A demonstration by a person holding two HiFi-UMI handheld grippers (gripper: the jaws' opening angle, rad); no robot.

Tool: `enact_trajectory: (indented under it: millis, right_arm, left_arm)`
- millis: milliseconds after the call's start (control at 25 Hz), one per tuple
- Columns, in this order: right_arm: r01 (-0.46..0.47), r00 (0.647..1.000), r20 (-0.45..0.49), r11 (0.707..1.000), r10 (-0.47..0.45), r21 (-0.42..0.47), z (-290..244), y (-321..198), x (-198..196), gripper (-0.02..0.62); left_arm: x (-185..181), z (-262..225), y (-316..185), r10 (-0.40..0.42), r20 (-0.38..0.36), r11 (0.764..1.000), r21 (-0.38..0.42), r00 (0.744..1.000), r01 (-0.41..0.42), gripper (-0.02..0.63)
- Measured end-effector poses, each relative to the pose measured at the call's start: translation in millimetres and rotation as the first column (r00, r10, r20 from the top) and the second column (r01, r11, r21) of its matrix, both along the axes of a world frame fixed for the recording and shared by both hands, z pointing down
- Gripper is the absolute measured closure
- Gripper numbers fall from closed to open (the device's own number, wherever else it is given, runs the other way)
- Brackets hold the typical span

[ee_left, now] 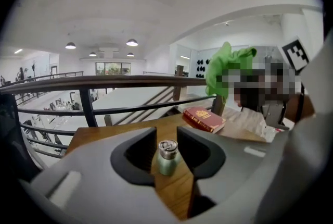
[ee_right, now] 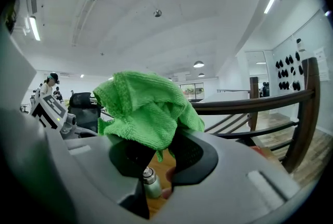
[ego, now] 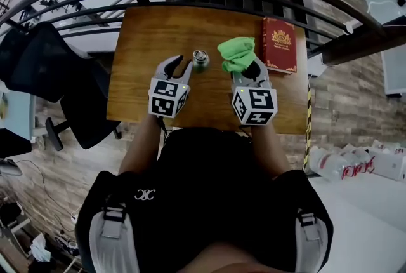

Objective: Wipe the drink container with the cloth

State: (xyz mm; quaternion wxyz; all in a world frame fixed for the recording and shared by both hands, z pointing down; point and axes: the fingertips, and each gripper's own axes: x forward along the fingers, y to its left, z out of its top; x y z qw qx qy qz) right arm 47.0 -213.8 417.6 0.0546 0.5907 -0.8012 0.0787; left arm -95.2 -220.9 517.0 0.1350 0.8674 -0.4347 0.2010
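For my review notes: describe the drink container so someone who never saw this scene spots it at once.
Start at the wooden table beside the black railing. Near its middle, left of the green cloth and red book, stands the bottle. It is the only small upright thing there: pale green with a silver cap.

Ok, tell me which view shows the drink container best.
The left gripper view: the drink container stands whole and upright, centred. The head view shows it small, from above. The right gripper view shows only part of it, low under the green cloth.
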Motion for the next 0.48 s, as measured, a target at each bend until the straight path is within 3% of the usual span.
enact_trajectory:
  millis: [120, 360, 480]
  right_arm:
    - [-0.018, 1.0, -0.001, 1.0, 0.018, -0.01, 4.2, 5.4, 6.4, 0.515]
    - [-0.058, 0.998, -0.006, 0.998, 0.058, -0.039, 17.7, 11.7, 17.4, 0.515]
    - [-0.077, 0.997, -0.009, 0.996, 0.076, -0.054, 24.1, 14.6, 24.1, 0.515]
  left_arm:
    - [8.9, 17.4, 0.0, 0.046, 0.029, 0.999, -0.023, 0.999, -0.045, 0.439]
    - [20.5, 46.9, -6.2, 0.089, 0.083, 0.995, -0.059, 0.993, -0.084, 0.425]
    - [32.3, 60.1, -8.4, 0.122, 0.11, 0.99, -0.087, 0.986, -0.112, 0.353]
